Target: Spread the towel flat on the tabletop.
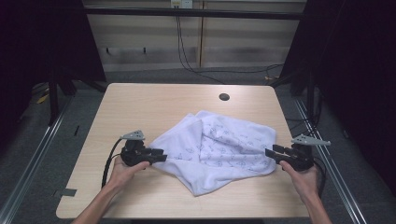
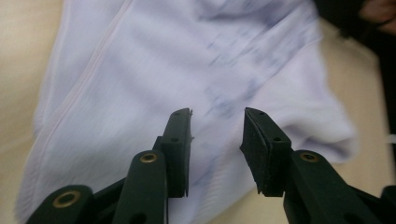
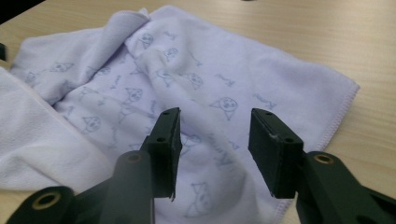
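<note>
One cloth: a white towel printed with small blue figures lies crumpled and partly folded over itself on the near half of the table, between the two grippers.
Towel folds: in the high view the plain underside is turned up at the left and near corner; the printed face shows at the right.
Left gripper: held low over the table at the towel's left edge, pointing level toward the right; its jaws stand spread, with nothing pinched. In the left gripper view the towel lies beyond and below the parted jaws.
Left hand: wraps the gripper body from behind, forearm coming in from the bottom edge.
Right gripper: at the towel's right edge, pointing level toward the left; jaws spread, gripping nothing. In the right gripper view the printed towel lies between and beyond the open jaws.
Right hand: holds the gripper from behind, near the table's right edge.
Table: light wood, with a dark round hole near its far edge.
Containers: none among what lies on the table.
</note>
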Action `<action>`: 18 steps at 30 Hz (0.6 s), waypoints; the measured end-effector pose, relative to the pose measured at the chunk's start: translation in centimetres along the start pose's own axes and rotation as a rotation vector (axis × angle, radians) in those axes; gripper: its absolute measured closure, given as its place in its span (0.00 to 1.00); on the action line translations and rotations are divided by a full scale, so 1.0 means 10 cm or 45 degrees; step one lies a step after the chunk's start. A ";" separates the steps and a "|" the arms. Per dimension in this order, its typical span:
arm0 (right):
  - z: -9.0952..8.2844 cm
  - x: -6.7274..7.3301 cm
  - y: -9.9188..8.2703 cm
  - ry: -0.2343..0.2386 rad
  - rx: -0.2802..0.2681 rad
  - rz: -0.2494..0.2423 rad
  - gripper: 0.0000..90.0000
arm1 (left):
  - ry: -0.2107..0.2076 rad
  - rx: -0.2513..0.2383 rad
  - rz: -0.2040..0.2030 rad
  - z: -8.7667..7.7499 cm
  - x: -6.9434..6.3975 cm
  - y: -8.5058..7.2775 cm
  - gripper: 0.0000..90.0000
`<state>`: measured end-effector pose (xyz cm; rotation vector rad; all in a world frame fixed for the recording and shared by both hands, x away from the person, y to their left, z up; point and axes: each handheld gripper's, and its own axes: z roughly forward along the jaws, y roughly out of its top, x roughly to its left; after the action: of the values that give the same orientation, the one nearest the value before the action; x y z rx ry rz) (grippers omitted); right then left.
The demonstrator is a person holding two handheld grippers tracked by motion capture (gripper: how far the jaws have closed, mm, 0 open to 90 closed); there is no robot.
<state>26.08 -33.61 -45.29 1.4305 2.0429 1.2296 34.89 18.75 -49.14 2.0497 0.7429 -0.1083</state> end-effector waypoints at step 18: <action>0.52 1.38 -0.03 0.453 0.105 -0.256 0.64 | -0.163 0.237 0.139 0.09 -0.72 -0.28 0.97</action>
<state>23.72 -19.06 -45.97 1.0630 2.4280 1.4056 27.74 15.80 -49.20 2.2321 0.5581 -0.2520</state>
